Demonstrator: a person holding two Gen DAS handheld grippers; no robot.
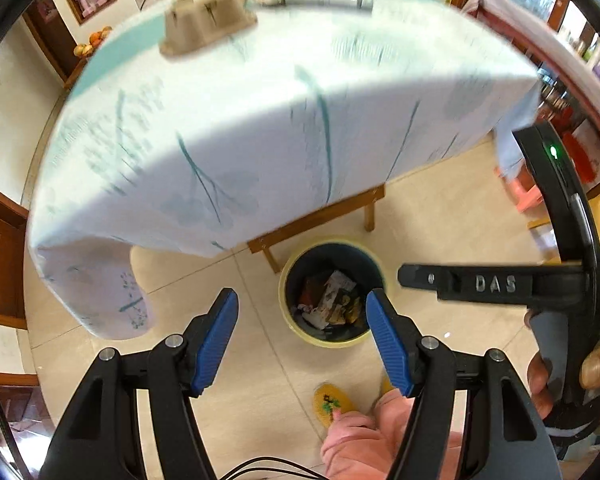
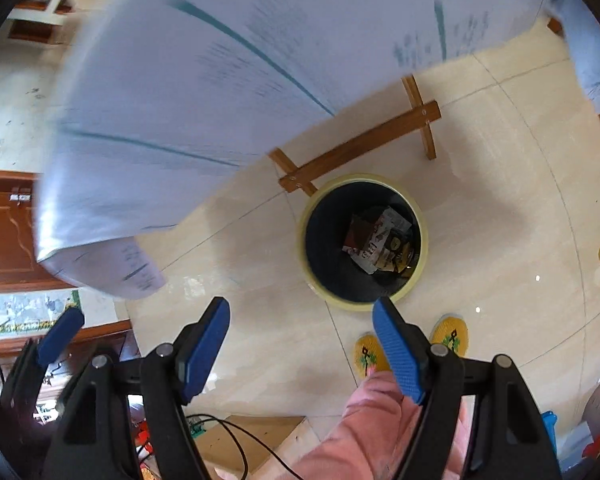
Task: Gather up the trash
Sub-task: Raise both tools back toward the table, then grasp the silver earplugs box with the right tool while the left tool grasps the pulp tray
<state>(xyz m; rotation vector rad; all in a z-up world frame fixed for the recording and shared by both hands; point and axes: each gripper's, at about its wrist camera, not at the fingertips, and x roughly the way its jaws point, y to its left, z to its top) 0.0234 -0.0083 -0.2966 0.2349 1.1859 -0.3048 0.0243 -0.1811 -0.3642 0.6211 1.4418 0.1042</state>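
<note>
The worktop (image 1: 260,120), draped in a pale cloth printed with teal stems, fills most of the room ahead, its wooden trestle legs showing below the hem. On its far side sit a cardboard egg tray (image 1: 206,24) and a blurred jumble of other items, probably trash not yet gathered. On the floor just in front of the trestle stands the trash bin (image 2: 362,240), pale yellow rim, dark liner, with wrappers and paper scraps (image 2: 380,240) lying in its bottom. The right gripper (image 2: 300,352) hangs above the tiles near the bin, jaws wide with nothing between them; the left gripper (image 1: 302,338) is likewise parted and empty. The person's yellow slippers (image 2: 370,354) stand right beside the bin. The risk, I judge, is underfoot: a careless step could knock the bin over, and the heavy blur suggests quick movement that might snag the cloth.
</note>
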